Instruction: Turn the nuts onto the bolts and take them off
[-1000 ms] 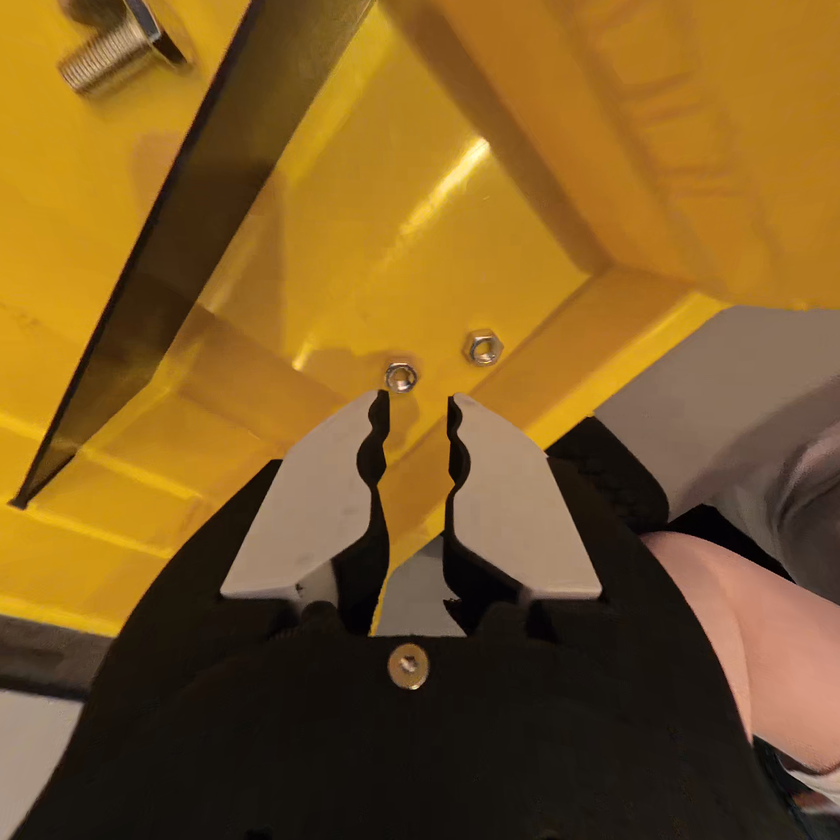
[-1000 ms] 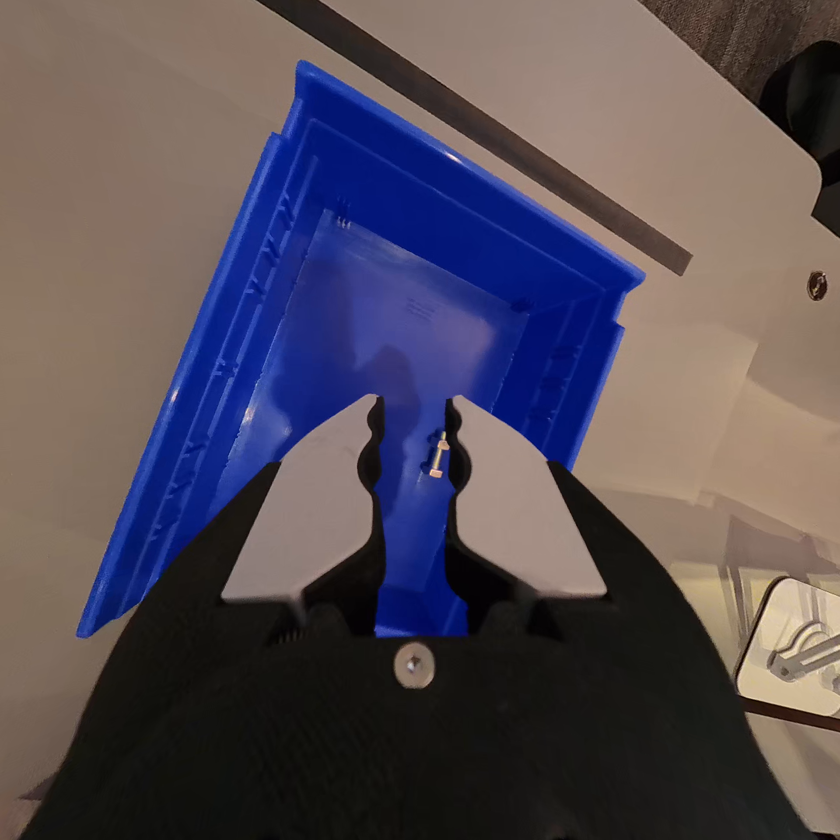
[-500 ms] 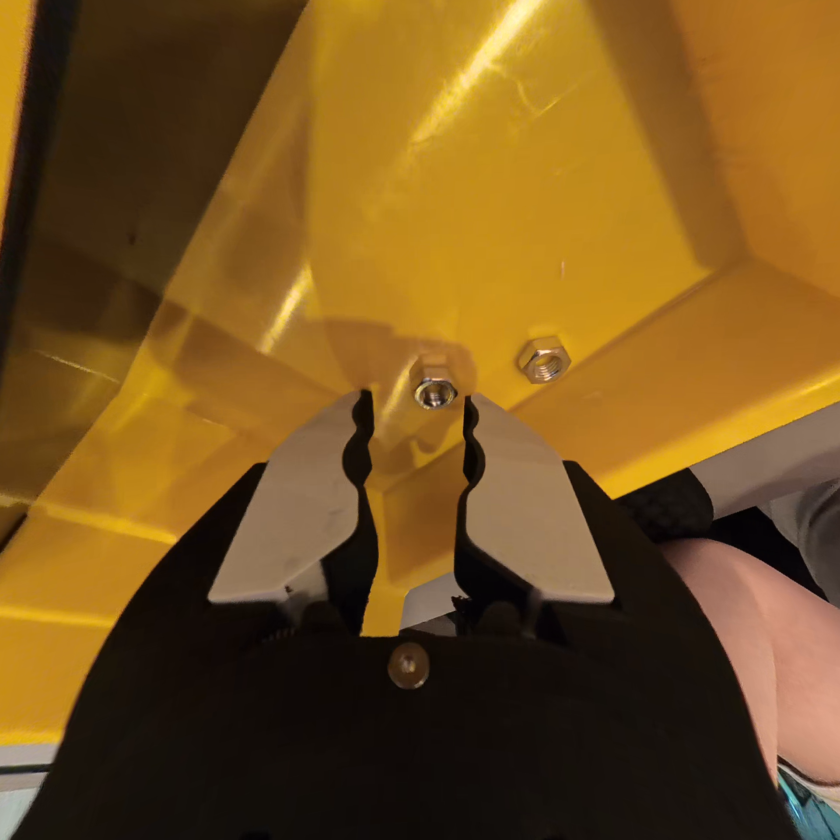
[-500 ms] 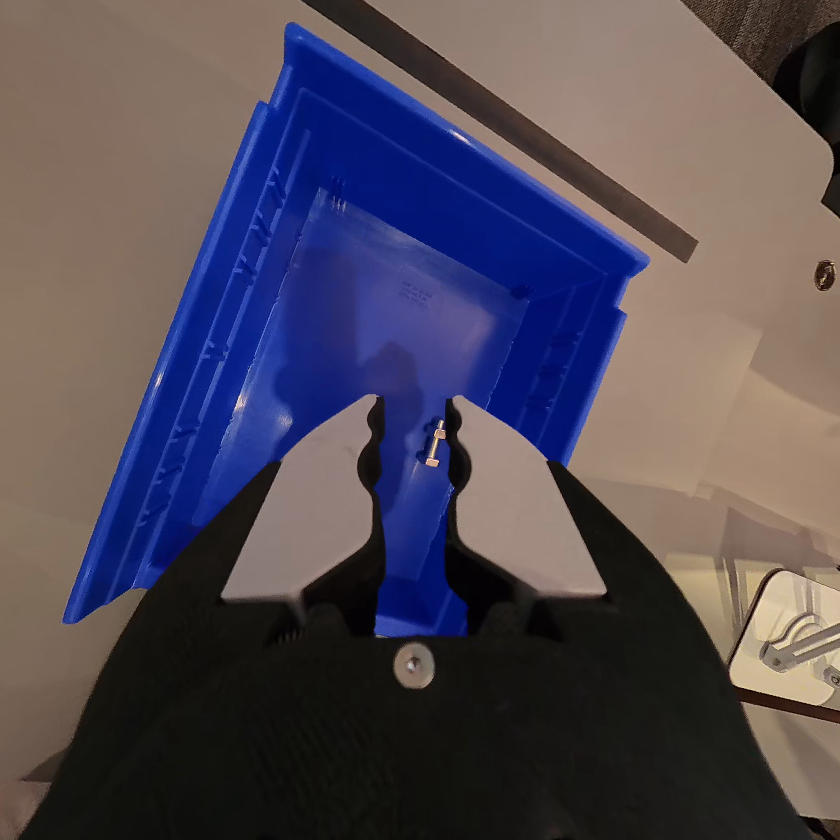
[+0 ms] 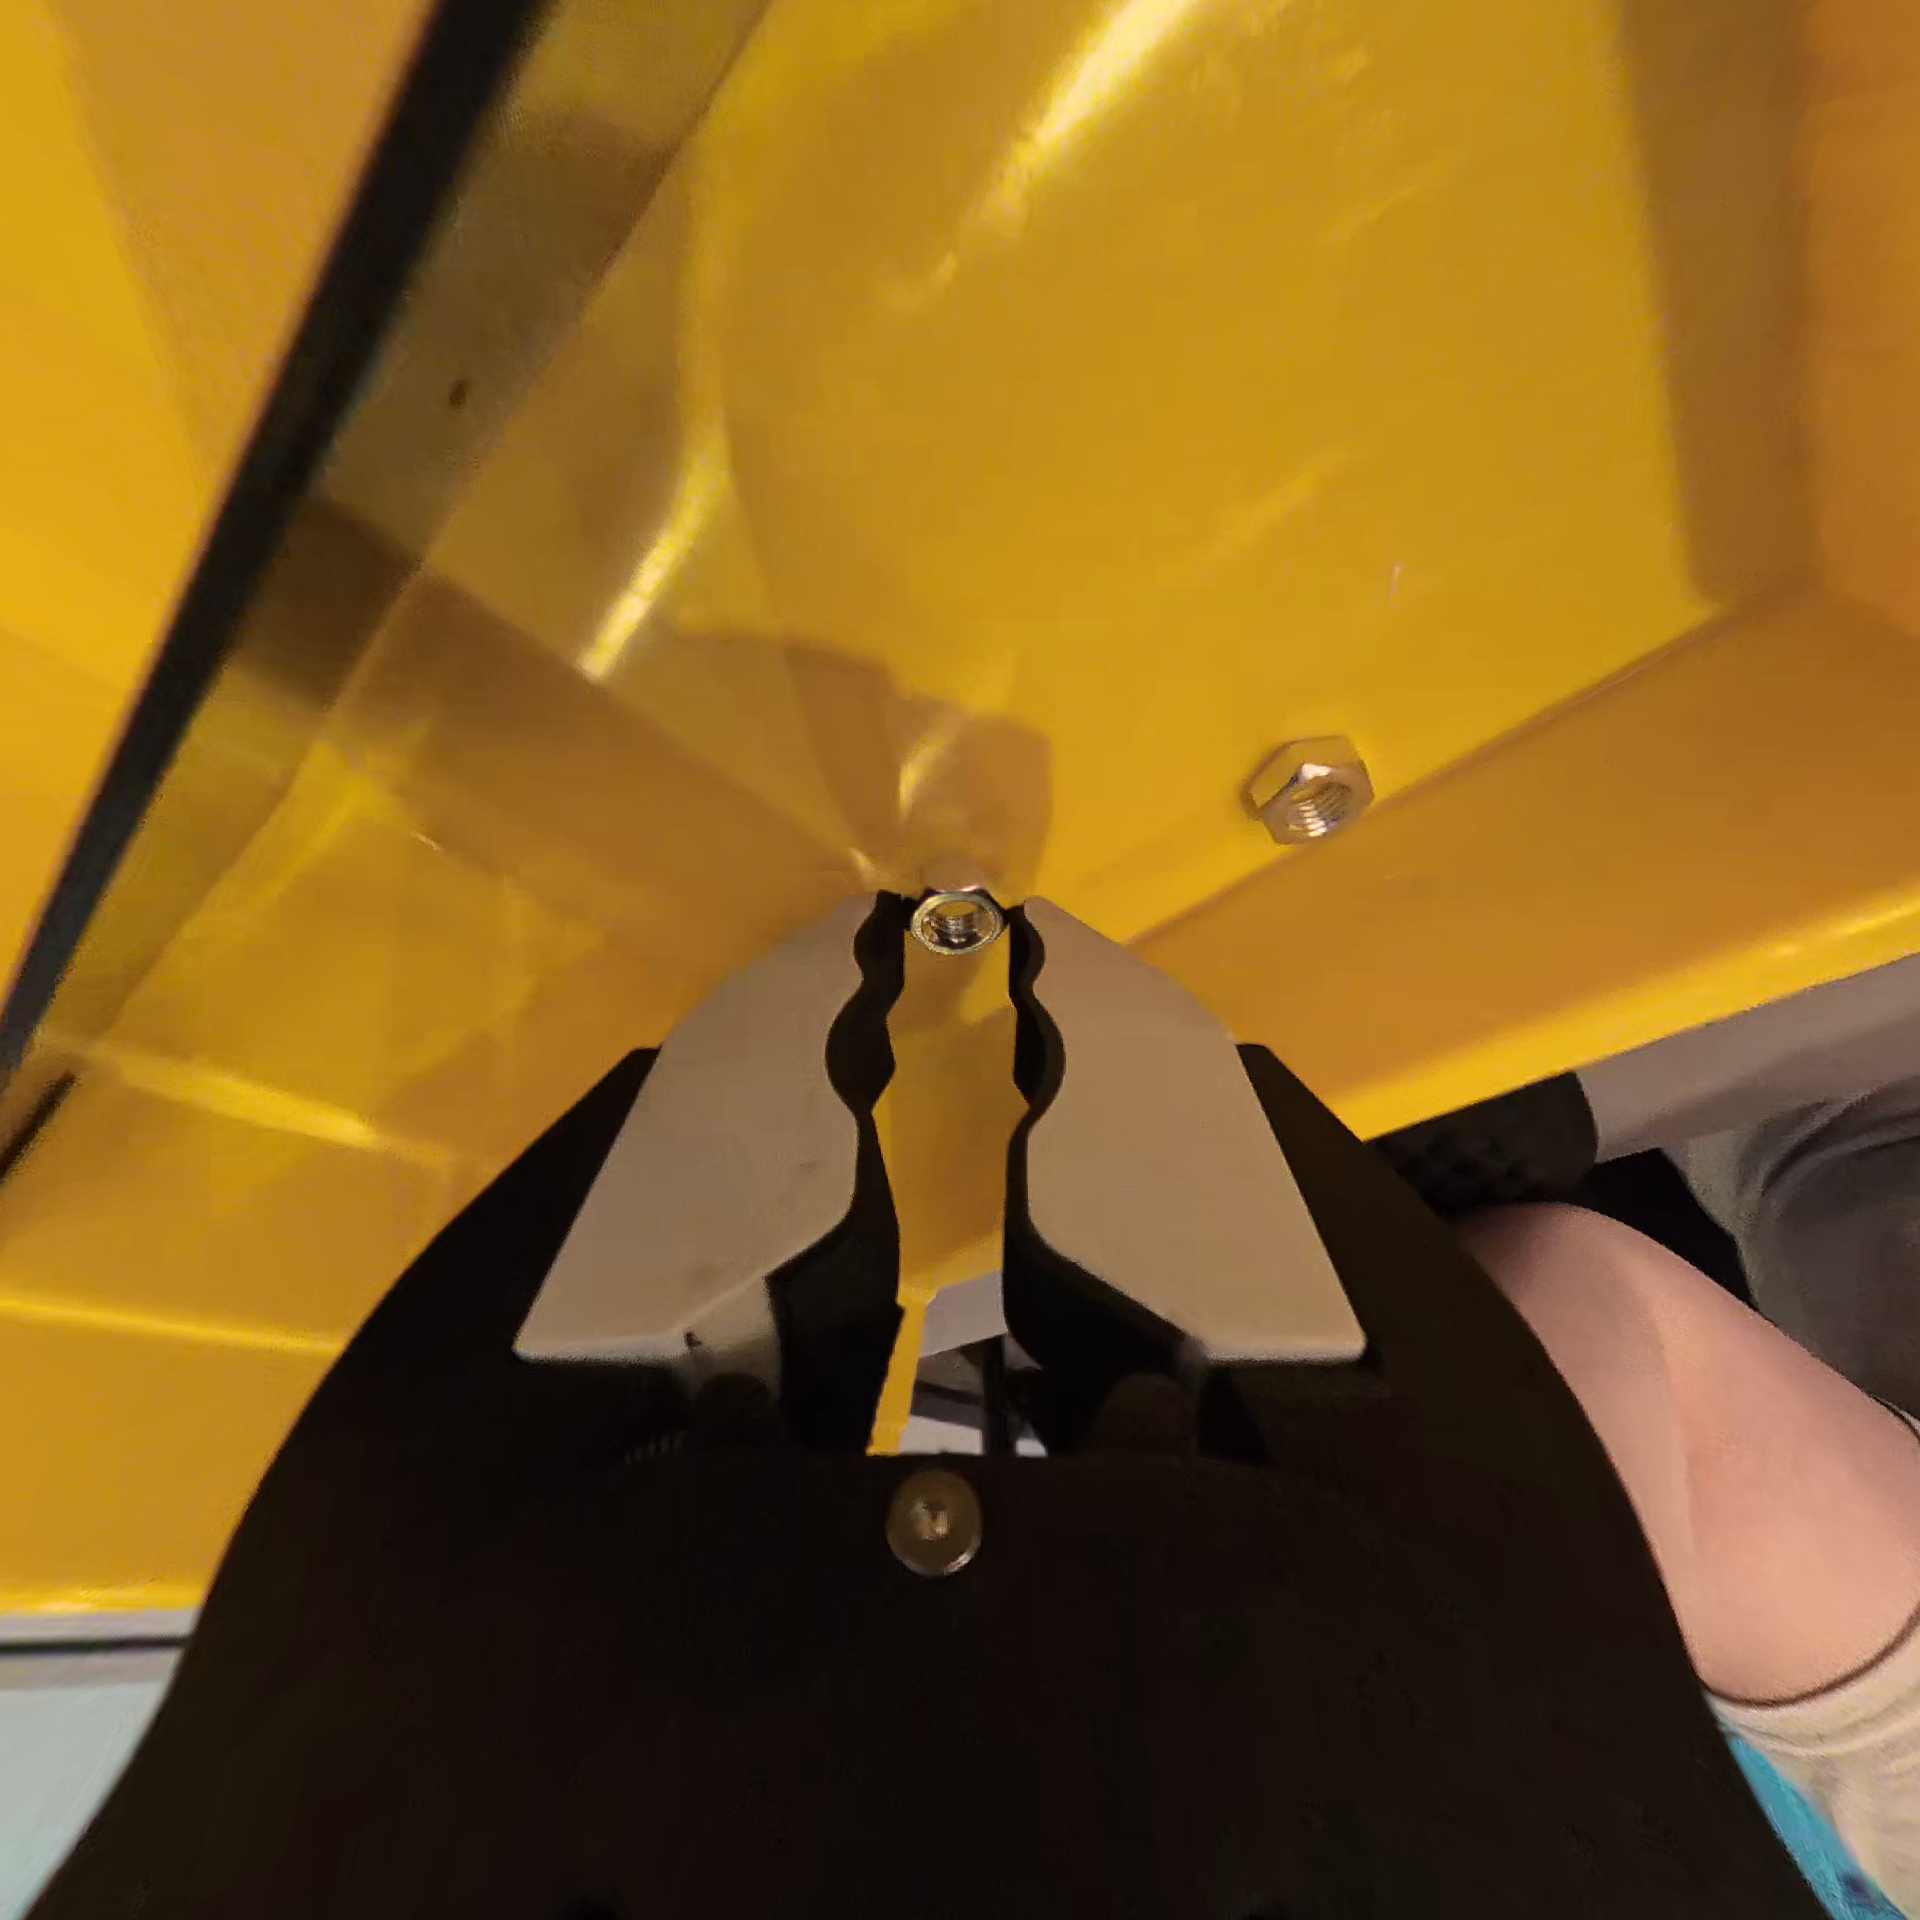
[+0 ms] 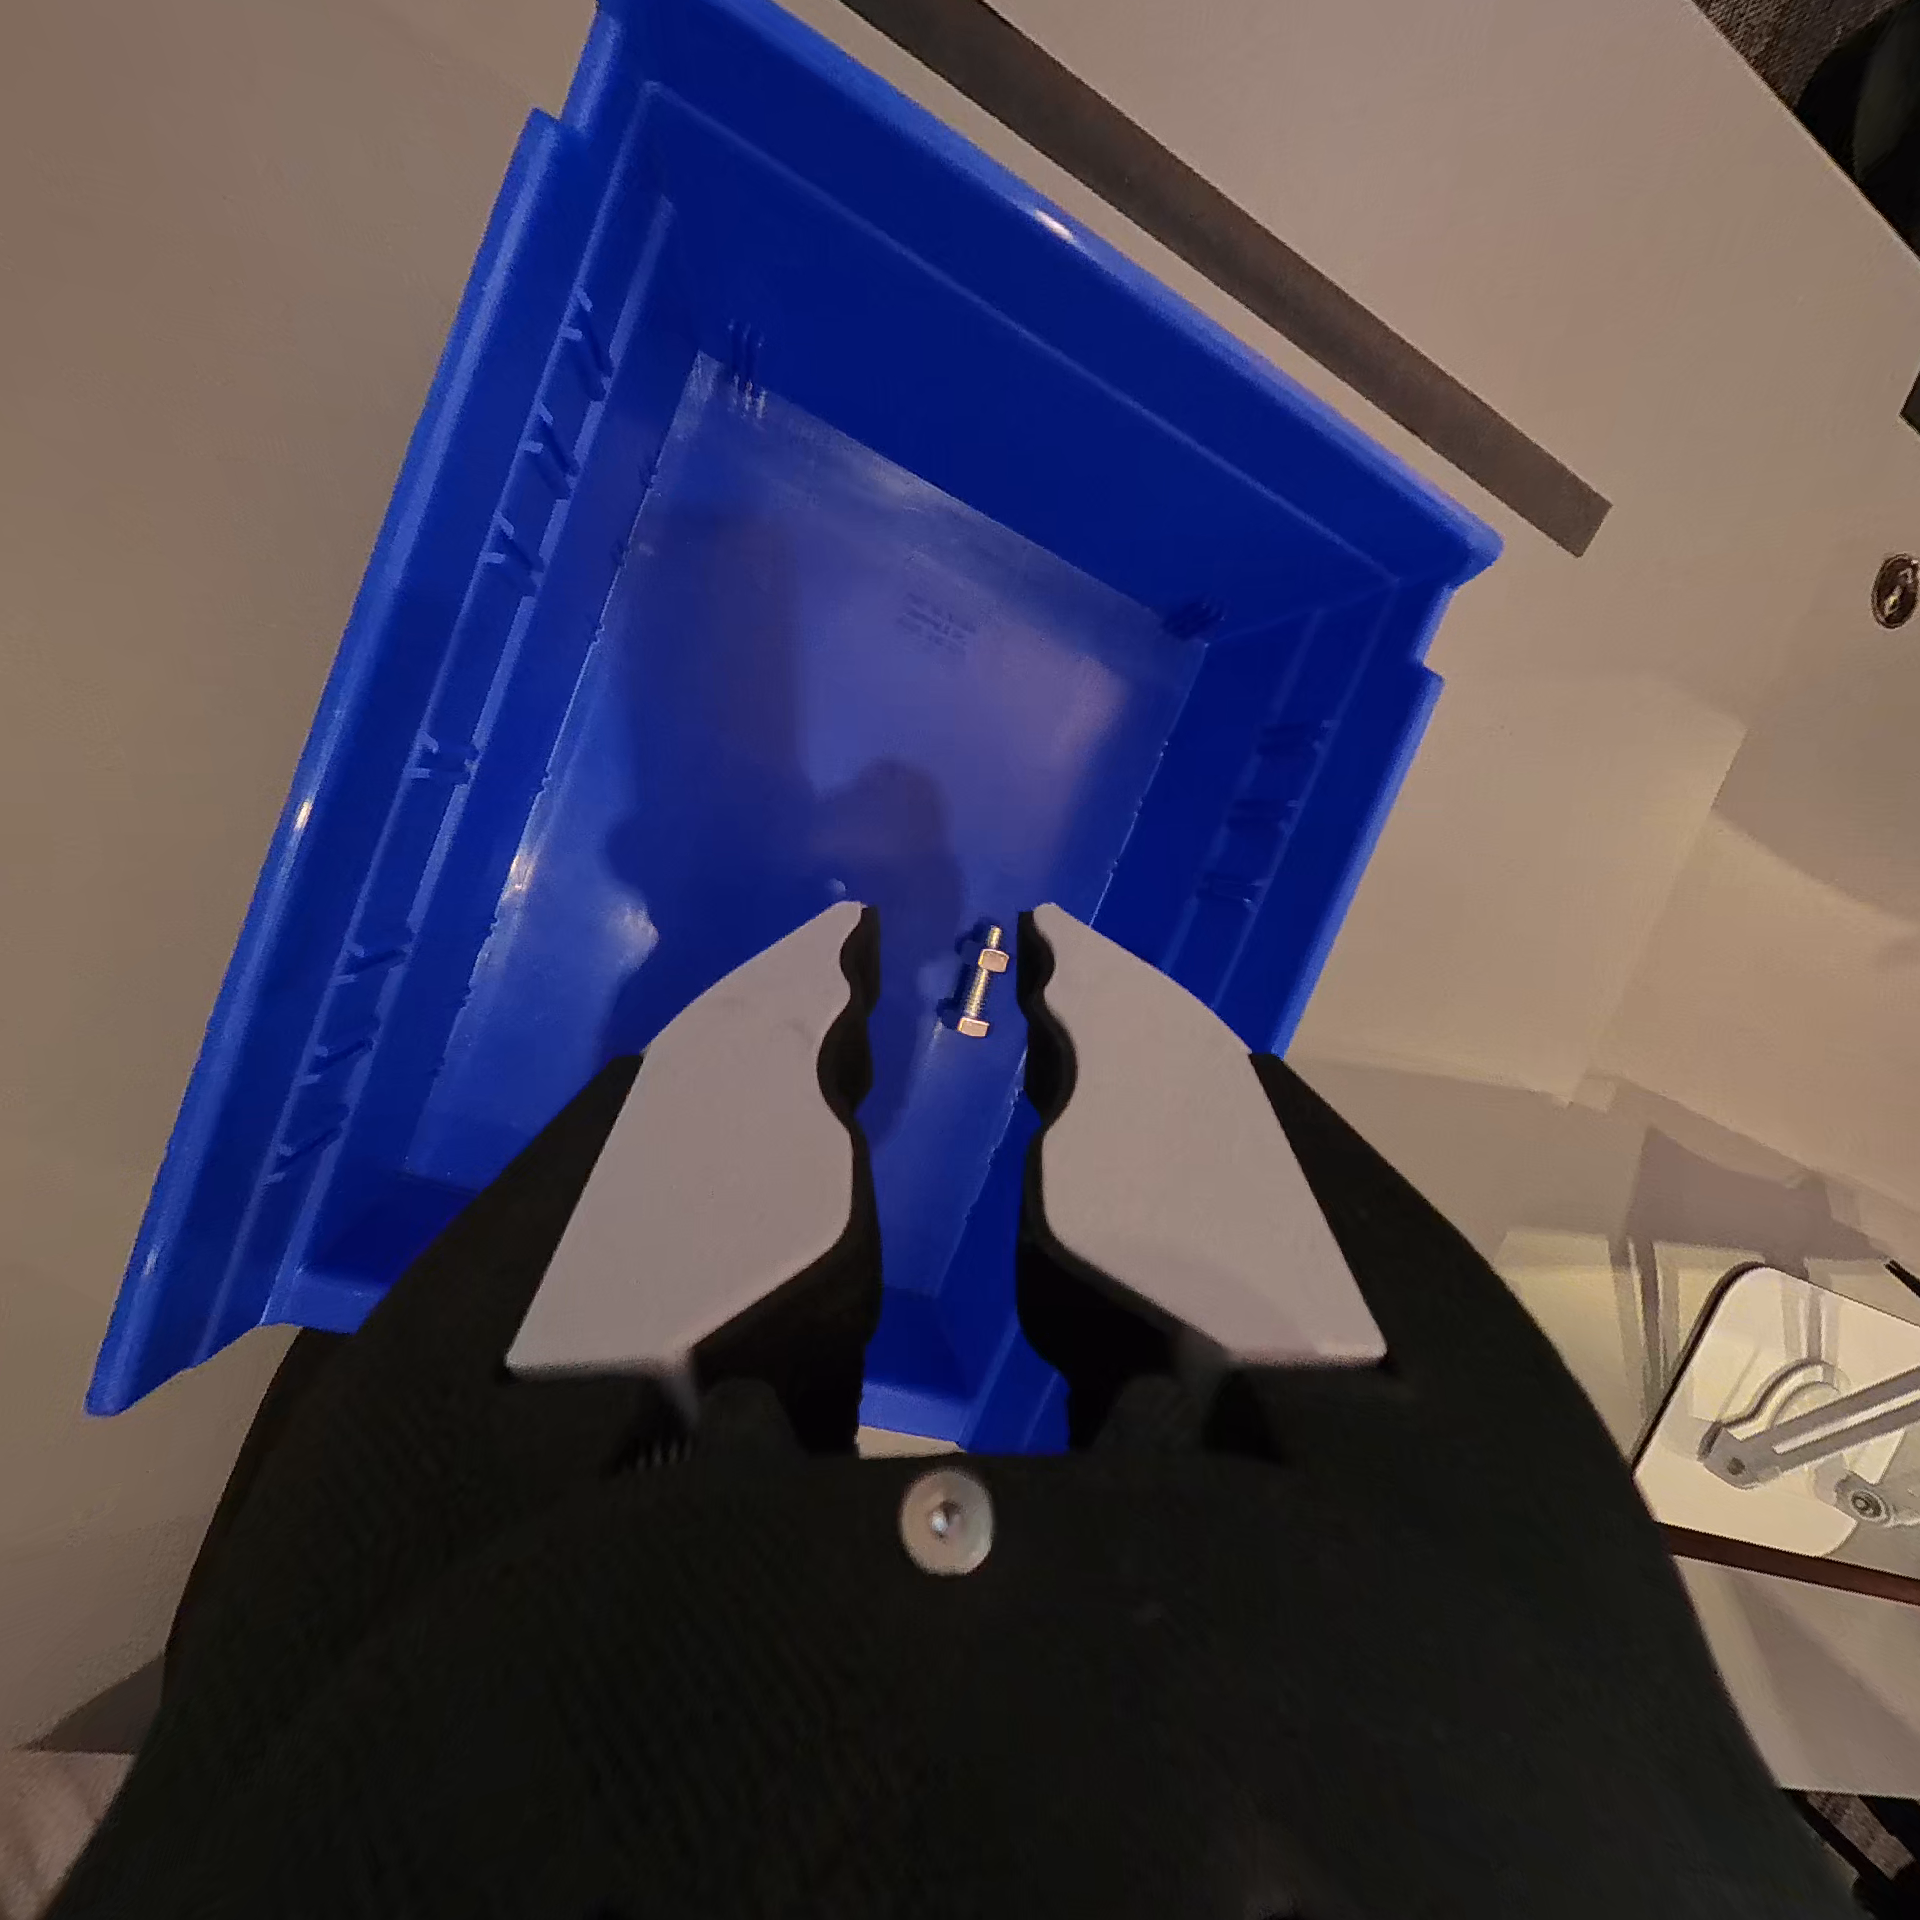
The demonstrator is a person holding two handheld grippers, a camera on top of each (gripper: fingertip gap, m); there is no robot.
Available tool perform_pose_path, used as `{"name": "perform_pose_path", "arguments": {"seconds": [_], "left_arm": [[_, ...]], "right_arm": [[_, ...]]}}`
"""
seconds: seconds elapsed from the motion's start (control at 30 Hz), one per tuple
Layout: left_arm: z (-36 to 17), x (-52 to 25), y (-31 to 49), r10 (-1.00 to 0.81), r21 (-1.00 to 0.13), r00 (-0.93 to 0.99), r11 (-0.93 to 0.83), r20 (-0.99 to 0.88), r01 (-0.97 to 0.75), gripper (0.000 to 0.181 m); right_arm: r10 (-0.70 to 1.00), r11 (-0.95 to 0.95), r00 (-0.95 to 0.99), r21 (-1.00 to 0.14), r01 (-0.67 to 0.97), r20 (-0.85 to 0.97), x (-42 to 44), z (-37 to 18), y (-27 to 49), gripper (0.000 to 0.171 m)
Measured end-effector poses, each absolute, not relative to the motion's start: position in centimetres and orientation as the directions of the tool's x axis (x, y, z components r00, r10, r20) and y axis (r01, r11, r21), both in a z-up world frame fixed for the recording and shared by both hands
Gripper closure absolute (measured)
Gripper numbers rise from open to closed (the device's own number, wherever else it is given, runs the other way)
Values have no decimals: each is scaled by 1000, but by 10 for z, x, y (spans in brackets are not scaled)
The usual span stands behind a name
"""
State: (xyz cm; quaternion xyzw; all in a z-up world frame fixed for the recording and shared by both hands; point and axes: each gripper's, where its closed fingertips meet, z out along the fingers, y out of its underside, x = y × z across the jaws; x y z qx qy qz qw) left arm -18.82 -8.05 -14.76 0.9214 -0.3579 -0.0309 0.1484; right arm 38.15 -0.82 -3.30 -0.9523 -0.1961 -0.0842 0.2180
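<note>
Down inside the glossy yellow plastic bin (image 5: 1247, 436), the left gripper (image 5: 951, 909) has its pale metal fingers (image 5: 748, 1122) set narrowly either side of a small silver hex nut (image 5: 954, 923) lying on the bin floor; the tips sit just beside the nut's flats, and I cannot tell whether they are pressing it yet. A second, slightly larger-looking silver hex nut (image 5: 1307, 798) lies near the bin's front wall, apart to the right. Over at the deep blue plastic bin (image 6: 582, 644) on the pale surface (image 6: 208, 312), the right gripper (image 6: 943, 914) hovers above with its fingers parted and holding nothing, lined up over a small silver bolt with a nut threaded on it (image 6: 979, 979) on the blue floor. To take the nut well, I would say the left fingers should close squarely on two opposite flats, low against the floor, so it doesn't squirt out sideways, then lift straight up. The bolt wants gripping across its head end, leaving the thread free.
</note>
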Motion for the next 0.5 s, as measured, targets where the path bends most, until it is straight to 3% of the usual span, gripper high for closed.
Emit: {"name": "perform_pose_path", "arguments": {"seconds": [0.17,0.3,0.4,0.47,0.5], "left_arm": [[-117,-182,-73,-641,132,766,-755,57,-642,162],[-59,-129,-53,-744,-267,665,-656,67,-706,162],[4,-40,-49,-841,-631,526,-479,129,-611,162],[31,28,-63,-892,-769,394,-408,221,-492,162],[28,57,-72,-903,-777,346,-403,253,-483,163]], "right_arm": [[340,-832,906,-368,415,252,383,-35,-9,144],[340,-830,904,-370,418,259,382,-34,-9,144],[338,-826,903,-375,420,265,382,-32,-9,144],[336,-825,903,-378,420,269,382,-31,-8,144],[335,-826,903,-377,420,270,382,-31,-8,144]]}}
